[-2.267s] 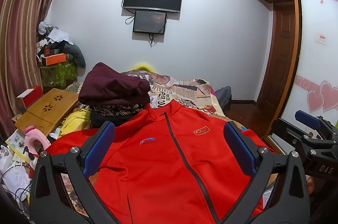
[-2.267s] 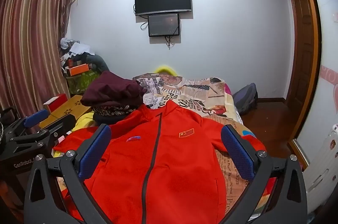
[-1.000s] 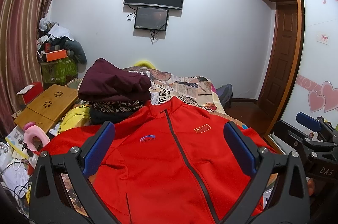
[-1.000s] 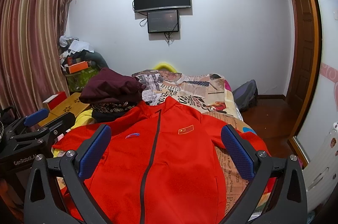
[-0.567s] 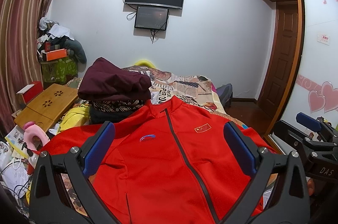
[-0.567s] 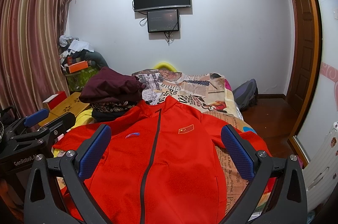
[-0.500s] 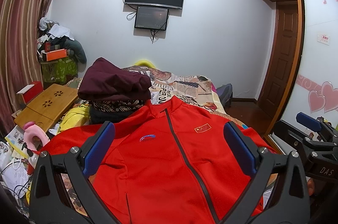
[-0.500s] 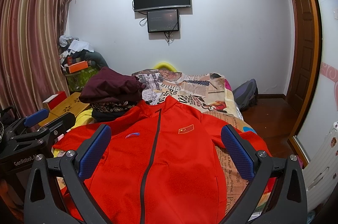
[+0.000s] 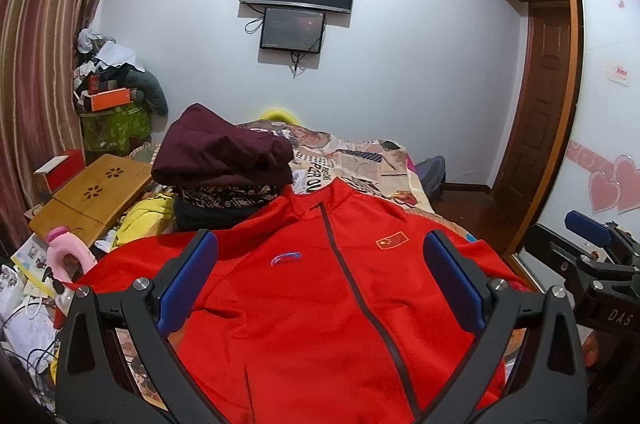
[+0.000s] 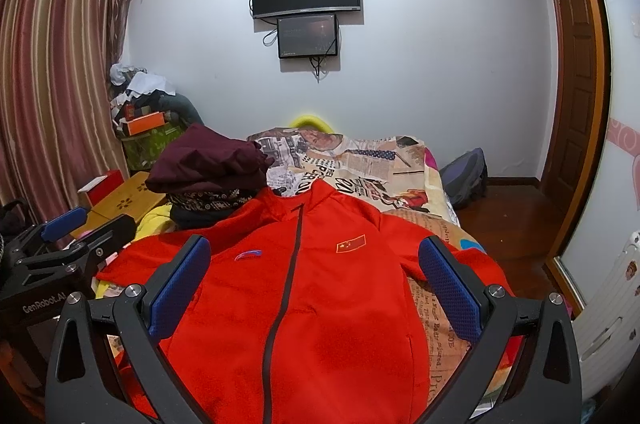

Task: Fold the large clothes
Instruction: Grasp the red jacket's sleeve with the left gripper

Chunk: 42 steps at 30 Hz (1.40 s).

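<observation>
A red zip-up jacket (image 9: 304, 308) lies spread flat, front up, on the bed; it also shows in the right wrist view (image 10: 320, 296). My left gripper (image 9: 320, 280) is open and empty, held above the jacket's chest. My right gripper (image 10: 316, 276) is open and empty, also above the chest. Each gripper shows at the edge of the other's view: the right one (image 9: 588, 264) to the right, the left one (image 10: 60, 244) to the left.
A stack of folded dark clothes (image 9: 224, 160) sits on the bed behind the jacket's left shoulder. A wooden lap table (image 9: 92, 196) and clutter lie to the left. The bedspread (image 10: 360, 164) extends to the far wall. A door (image 10: 576, 96) and floor are to the right.
Both grippers have risen and tipped slightly since the earliest frames; over the last second almost nothing has moved. Both stay open.
</observation>
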Each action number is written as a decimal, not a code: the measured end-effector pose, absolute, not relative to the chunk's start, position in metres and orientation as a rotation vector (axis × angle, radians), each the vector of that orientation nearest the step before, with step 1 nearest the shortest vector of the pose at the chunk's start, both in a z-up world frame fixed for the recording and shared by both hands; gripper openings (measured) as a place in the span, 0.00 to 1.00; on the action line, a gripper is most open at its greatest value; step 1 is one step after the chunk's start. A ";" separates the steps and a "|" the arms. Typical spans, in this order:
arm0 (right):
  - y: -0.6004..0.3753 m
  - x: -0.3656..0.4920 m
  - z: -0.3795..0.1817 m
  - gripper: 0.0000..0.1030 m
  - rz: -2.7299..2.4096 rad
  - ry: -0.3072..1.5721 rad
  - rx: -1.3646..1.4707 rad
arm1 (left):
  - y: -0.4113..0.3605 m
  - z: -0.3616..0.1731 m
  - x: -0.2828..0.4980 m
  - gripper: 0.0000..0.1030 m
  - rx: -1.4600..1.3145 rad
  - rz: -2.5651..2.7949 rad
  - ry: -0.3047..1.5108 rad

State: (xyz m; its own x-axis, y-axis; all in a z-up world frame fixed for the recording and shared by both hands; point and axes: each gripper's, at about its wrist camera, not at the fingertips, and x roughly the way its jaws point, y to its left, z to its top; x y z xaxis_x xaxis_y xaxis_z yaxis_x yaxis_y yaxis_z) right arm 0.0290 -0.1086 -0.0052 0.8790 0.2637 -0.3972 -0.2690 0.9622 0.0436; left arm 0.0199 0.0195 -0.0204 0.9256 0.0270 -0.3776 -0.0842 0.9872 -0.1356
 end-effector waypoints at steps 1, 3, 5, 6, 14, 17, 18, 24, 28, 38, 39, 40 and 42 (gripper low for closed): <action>-0.108 0.029 -0.005 1.00 0.276 0.413 -0.015 | 0.022 -0.020 0.021 1.00 -0.155 0.063 0.386; -0.107 0.033 -0.006 1.00 0.266 0.412 -0.029 | 0.032 -0.021 0.025 1.00 -0.165 0.087 0.390; -0.107 0.039 -0.006 1.00 0.247 0.404 -0.049 | 0.044 -0.022 0.029 1.00 -0.174 0.123 0.393; -0.108 0.043 -0.006 1.00 0.243 0.404 -0.053 | 0.053 -0.023 0.032 1.00 -0.178 0.145 0.395; -0.111 0.079 -0.016 1.00 0.240 0.446 -0.064 | 0.135 -0.043 0.054 1.00 -0.213 0.382 0.439; -0.112 0.095 -0.020 1.00 0.237 0.465 -0.067 | 0.177 -0.057 0.063 1.00 -0.263 0.464 0.468; -0.112 0.100 -0.022 1.00 0.235 0.473 -0.065 | 0.195 -0.064 0.067 1.00 -0.284 0.492 0.490; -0.106 0.141 -0.040 1.00 0.261 0.589 -0.024 | 0.280 -0.110 0.079 1.00 -0.400 0.584 0.613; -0.099 0.159 -0.054 1.00 0.279 0.660 -0.028 | 0.328 -0.156 0.081 0.95 -0.533 0.597 0.716; -0.084 0.181 -0.084 1.00 0.265 0.777 -0.071 | 0.410 -0.259 0.089 0.82 -0.753 0.666 0.906; -0.082 0.183 -0.085 1.00 0.262 0.782 -0.081 | 0.415 -0.265 0.089 0.81 -0.775 0.666 0.916; -0.081 0.184 -0.085 1.00 0.258 0.786 -0.092 | 0.419 -0.273 0.089 0.80 -0.791 0.663 0.922; -0.080 0.185 -0.086 1.00 0.252 0.789 -0.110 | 0.426 -0.285 0.092 0.77 -0.789 0.678 0.934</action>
State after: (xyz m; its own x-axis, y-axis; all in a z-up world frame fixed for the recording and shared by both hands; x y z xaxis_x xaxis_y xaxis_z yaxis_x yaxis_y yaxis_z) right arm 0.1845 -0.0804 -0.0864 0.6762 0.1831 -0.7136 -0.2650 0.9643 -0.0036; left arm 0.0921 0.4259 -0.2845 0.4356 0.1656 -0.8848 -0.7902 0.5412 -0.2877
